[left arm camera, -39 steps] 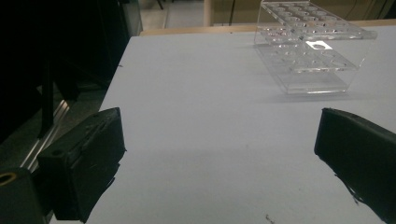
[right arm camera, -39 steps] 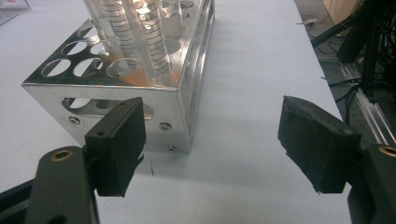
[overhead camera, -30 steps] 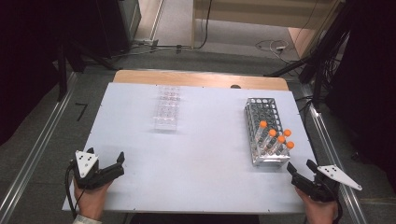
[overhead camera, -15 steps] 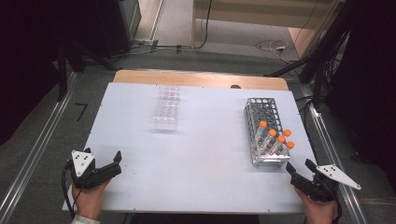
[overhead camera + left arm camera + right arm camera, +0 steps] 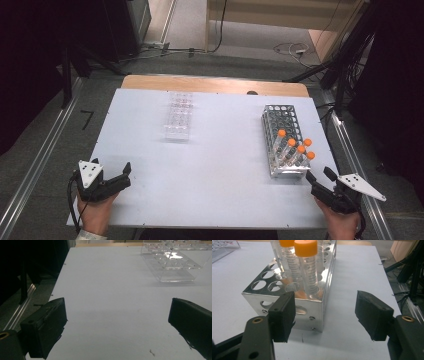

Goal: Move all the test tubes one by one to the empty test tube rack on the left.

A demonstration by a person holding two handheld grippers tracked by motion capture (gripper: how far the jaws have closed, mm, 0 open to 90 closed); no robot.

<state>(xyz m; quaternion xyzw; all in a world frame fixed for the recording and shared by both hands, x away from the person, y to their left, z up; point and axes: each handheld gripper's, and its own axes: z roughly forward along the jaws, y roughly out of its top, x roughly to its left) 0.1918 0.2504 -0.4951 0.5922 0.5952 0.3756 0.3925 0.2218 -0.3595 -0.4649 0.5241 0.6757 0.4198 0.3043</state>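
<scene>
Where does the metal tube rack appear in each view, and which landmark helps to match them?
High view: metal tube rack at right, near the right gripper.
Left gripper view: absent.
Right gripper view: rack at centre-left, ahead of the jaws.
Shared landmark: orange-capped tubes.

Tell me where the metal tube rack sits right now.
In the high view, the metal tube rack stands on the table's right side, just ahead of the right tongs.

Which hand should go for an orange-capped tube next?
Right. The right gripper sits just in front of the metal rack, jaws apart and just closing a little around nothing, facing the orange-capped tubes. The left gripper, also open, is across the table.
</scene>
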